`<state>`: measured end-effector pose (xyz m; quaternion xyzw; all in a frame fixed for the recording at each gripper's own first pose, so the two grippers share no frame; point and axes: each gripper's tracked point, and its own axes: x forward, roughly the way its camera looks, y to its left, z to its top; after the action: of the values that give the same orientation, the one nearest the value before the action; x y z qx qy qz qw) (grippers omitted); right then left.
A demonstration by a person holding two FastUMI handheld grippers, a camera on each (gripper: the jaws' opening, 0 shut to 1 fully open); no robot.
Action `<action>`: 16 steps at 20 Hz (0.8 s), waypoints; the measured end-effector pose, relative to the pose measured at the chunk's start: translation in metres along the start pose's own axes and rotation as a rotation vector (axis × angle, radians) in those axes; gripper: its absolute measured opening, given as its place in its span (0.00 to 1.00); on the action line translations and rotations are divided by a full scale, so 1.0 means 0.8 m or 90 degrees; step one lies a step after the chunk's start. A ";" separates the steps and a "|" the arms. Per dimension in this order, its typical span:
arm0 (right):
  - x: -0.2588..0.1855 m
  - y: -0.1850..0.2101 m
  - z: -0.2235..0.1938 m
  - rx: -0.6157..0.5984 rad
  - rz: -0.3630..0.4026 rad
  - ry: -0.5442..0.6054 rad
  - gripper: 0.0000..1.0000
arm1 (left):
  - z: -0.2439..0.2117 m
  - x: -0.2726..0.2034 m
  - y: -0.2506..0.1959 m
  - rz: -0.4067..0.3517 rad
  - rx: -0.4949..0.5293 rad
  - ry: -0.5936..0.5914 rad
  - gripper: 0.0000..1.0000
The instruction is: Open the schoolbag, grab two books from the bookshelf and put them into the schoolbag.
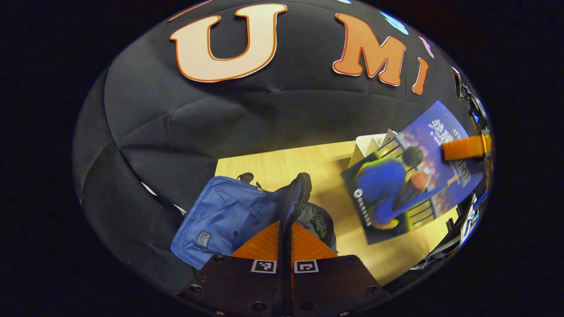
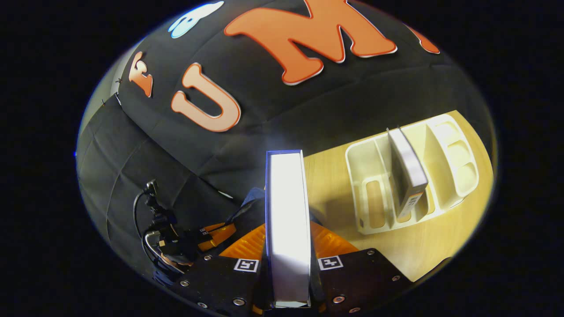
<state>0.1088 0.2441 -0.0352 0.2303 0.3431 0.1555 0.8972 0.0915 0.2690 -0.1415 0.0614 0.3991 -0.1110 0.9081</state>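
Nearest the lens in the right gripper view, a thick book with a dark blue cover (image 2: 287, 220) stands on edge between the fingers of the right gripper (image 2: 287, 251), its bright page block facing the camera; both fingers press against its covers, clamped on it. Beyond those fingers and off to their right, a cream plastic slotted bookshelf (image 2: 445, 149) rests on the pale wooden table (image 2: 432, 246), with a grey-spined book (image 2: 407, 171) leaning in one of its slots. To the left of those fingers, farther off, the left gripper (image 2: 211, 233) shows with its cables. In the left gripper view, the left gripper's fingers (image 1: 264, 244) are closed together on the dark zippered edge of the blue fabric schoolbag (image 1: 224, 215), holding that flap upright straight ahead of them; the bag sits on the table just beyond and left of the fingers, its mouth open to their right. Farther right, the same blue-covered book hangs tilted above the table in front of the bookshelf, a finger of the right gripper across its top corner.
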 end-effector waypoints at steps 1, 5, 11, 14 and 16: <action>0.018 0.003 -0.014 -0.005 -0.002 0.009 0.34 | 0.001 0.000 0.001 0.003 -0.001 0.001 0.00; 0.081 0.036 -0.058 0.061 0.038 0.040 0.34 | 0.001 0.000 0.006 0.013 0.003 0.003 0.00; 0.153 0.030 -0.095 0.169 0.024 0.046 0.33 | -0.001 0.004 0.001 0.011 -0.008 0.010 0.00; 0.170 0.030 -0.106 0.221 0.017 0.028 0.33 | -0.002 0.008 -0.004 0.005 -0.018 0.016 0.00; 0.186 0.035 -0.114 0.251 0.017 0.018 0.33 | -0.003 0.010 -0.010 -0.001 -0.023 0.021 0.00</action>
<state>0.1495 0.3609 -0.1619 0.4041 0.3765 0.1000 0.8277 0.0933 0.2606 -0.1493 0.0470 0.4159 -0.1033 0.9023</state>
